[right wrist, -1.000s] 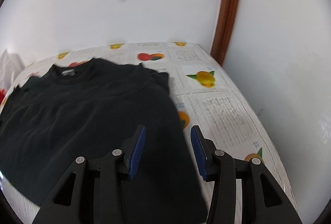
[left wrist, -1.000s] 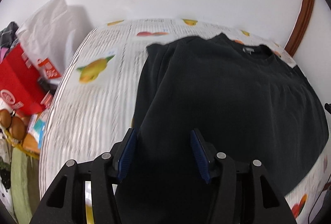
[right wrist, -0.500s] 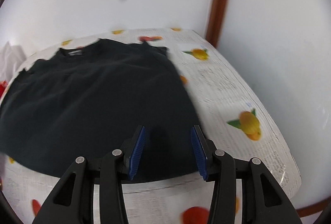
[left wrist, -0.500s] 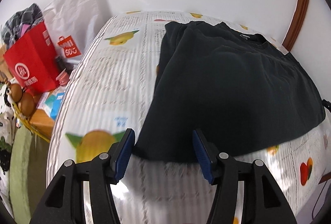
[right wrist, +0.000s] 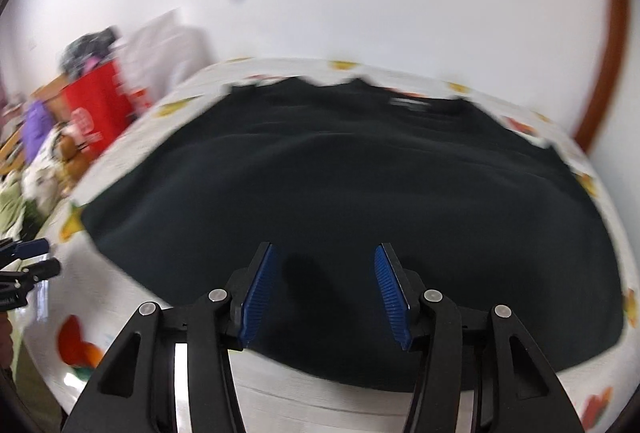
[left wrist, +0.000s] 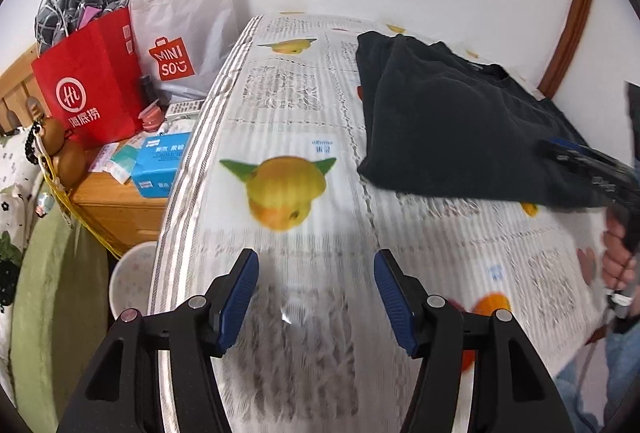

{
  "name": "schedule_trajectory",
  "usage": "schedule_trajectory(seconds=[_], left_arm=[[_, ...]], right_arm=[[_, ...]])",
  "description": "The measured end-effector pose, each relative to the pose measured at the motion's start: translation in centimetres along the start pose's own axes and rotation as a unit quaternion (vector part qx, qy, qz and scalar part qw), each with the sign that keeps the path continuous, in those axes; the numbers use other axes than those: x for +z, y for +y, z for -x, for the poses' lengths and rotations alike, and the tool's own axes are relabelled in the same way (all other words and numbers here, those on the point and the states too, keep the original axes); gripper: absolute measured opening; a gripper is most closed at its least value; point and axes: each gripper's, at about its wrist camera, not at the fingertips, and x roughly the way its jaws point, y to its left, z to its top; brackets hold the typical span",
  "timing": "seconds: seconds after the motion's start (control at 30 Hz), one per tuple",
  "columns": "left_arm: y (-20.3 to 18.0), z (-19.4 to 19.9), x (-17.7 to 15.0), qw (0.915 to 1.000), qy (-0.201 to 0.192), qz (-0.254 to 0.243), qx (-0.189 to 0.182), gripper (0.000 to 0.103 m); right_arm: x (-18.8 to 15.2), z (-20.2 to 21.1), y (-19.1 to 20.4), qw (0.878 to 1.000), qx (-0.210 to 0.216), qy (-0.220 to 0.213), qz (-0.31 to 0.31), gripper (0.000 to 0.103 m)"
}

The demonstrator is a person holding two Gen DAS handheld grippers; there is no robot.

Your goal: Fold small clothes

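Observation:
A black T-shirt (right wrist: 340, 201) lies flat on the table with its collar toward the wall. Both sleeves look folded in. In the left wrist view the shirt (left wrist: 460, 121) lies at the far right. My left gripper (left wrist: 316, 297) is open and empty over bare tablecloth, well short of the shirt's hem. My right gripper (right wrist: 324, 293) is open and empty, low over the middle of the hem. It also shows at the right edge of the left wrist view (left wrist: 580, 161).
The table wears a white newspaper-print cloth with fruit pictures (left wrist: 288, 193). To its left stand a red paper bag (left wrist: 88, 89), a white Miniso bag (left wrist: 180, 33) and a wooden nightstand (left wrist: 120, 201) with small boxes. A white wall is behind.
Both grippers have pulled back toward the table's near edge. The left one has left the shirt and is over bare cloth. The right one has swung left to face the hem's middle.

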Motion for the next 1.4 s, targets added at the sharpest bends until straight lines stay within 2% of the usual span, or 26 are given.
schedule_trajectory(seconds=[0.2, 0.33, 0.47, 0.8, 0.9, 0.93, 0.97, 1.0, 1.1, 1.2, 1.33, 1.4], left_arm=[[0.4, 1.0, -1.2, 0.9994, -0.009, 0.0, -0.034, 0.061], [1.0, 1.2, -1.5, 0.9993, -0.011, -0.009, -0.035, 0.061], [2.0, 1.3, -1.4, 0.9985, -0.013, -0.002, -0.054, 0.062], [2.6, 0.9, -1.4, 0.996, -0.014, 0.014, -0.087, 0.063], [2.7, 0.6, -1.2, 0.9953, -0.009, 0.02, -0.095, 0.063], [2.6, 0.5, -1.2, 0.9953, -0.008, 0.021, -0.094, 0.063], [2.5, 0.5, -1.1, 0.9955, -0.007, 0.02, -0.093, 0.063], [2.3, 0.5, -1.1, 0.9956, -0.008, 0.018, -0.091, 0.063], [1.5, 0.3, -1.1, 0.996, -0.006, 0.007, -0.089, 0.063], [0.4, 0.1, -0.9, 0.9972, -0.003, -0.008, -0.075, 0.063], [-1.1, 0.2, -0.4, 0.9967, -0.005, -0.017, -0.079, 0.063], [-2.0, 0.2, -0.2, 0.9959, -0.006, -0.023, -0.087, 0.063]], right_arm=[[0.3, -1.2, 8.2, 0.995, 0.073, 0.011, 0.07, 0.052], [0.4, -2.2, 12.5, 0.991, 0.064, 0.011, 0.115, 0.052], [0.6, -3.3, 14.5, 0.987, 0.09, 0.027, 0.131, 0.052], [0.4, -5.3, 17.9, 0.981, 0.086, 0.019, 0.171, 0.065], [0.7, -5.8, 18.0, 0.982, 0.085, 0.019, 0.17, 0.061], [0.9, -6.0, 18.0, 0.982, 0.082, 0.02, 0.168, 0.056], [1.1, -6.1, 17.9, 0.983, 0.073, 0.019, 0.167, 0.042], [1.2, -6.3, 17.8, 0.984, 0.058, 0.019, 0.169, 0.035], [1.8, -6.3, 17.1, 0.985, 0.064, 0.013, 0.161, 0.026], [2.9, -5.3, 15.2, 0.989, 0.098, 0.001, 0.112, 0.022], [5.0, -1.3, 10.8, 0.99, 0.115, -0.07, 0.039, 0.022], [5.4, 0.4, 8.4, 0.989, 0.109, -0.101, 0.012, 0.022]])
